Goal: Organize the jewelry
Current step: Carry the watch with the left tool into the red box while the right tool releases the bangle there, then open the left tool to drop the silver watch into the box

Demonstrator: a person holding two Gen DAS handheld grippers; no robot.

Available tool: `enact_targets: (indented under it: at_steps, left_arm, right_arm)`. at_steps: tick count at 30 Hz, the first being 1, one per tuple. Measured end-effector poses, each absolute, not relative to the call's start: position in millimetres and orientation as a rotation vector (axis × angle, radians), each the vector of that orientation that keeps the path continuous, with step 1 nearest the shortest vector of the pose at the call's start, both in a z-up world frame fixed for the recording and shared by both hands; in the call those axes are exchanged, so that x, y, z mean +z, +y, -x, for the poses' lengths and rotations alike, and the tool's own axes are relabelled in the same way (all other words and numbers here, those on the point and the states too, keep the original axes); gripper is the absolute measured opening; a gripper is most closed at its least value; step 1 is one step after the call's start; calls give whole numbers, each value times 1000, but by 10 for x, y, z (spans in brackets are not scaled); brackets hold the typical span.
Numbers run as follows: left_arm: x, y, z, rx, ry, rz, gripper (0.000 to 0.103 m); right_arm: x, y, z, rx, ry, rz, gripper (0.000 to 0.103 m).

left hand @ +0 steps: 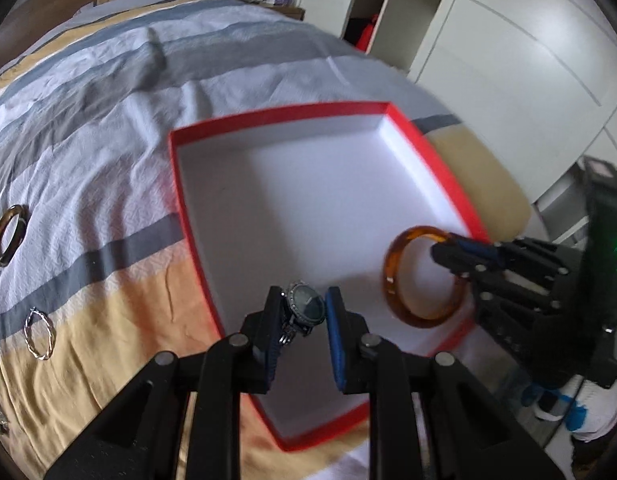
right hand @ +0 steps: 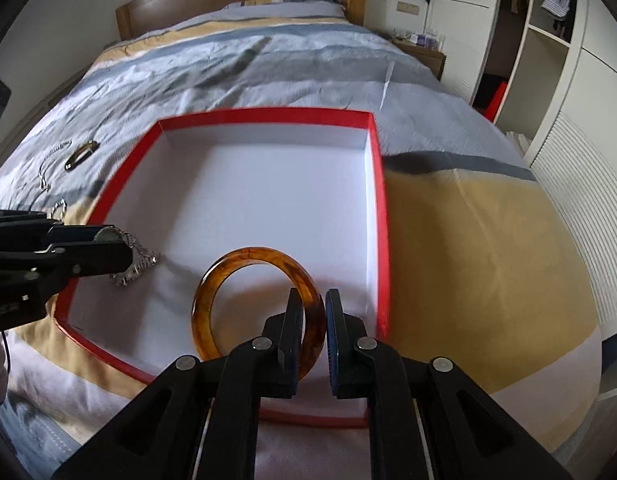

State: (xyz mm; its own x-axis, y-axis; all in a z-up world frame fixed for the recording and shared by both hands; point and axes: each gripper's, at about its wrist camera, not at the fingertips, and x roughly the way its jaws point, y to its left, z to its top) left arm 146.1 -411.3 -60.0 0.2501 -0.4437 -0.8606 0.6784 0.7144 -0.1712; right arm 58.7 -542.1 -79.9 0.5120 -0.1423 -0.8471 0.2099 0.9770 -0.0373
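Red-walled box (left hand: 180, 184), white inside, sits on the striped bed (left hand: 108, 92). Left tongs (left hand: 302, 312) clamped on a dark-faced watch (left hand: 306, 308), held above the box's near-left corner, metal band dangling. Right tongs (right hand: 310, 310) pinched shut on the rim of an amber bangle (right hand: 212, 284), hanging upright over the box's near side. Both pieces are above the box floor, apart from each other. Still out on the bed left of the box: a brown bangle (left hand: 6, 236), a twisted silver hoop (left hand: 38, 332), a chain (right hand: 52, 160)
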Motion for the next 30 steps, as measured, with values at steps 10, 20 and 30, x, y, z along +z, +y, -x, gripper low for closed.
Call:
enact_targets:
  at_steps: [10,20,30]
  left_arm:
    - [-712,-3958,-1459,-680,1074,-239,20]
    - [-720,-3707,-1479,-584,1089,-221,21]
    - [-718,-3748,-1475,-593,1093,-266,22]
  right_arm:
    - [-887,-5280,-712,-161,1014,14,10]
    - [-875,-5075,-851,-94,1039,79,10]
    - [-828,-4951,-843,-79,1050,83,31]
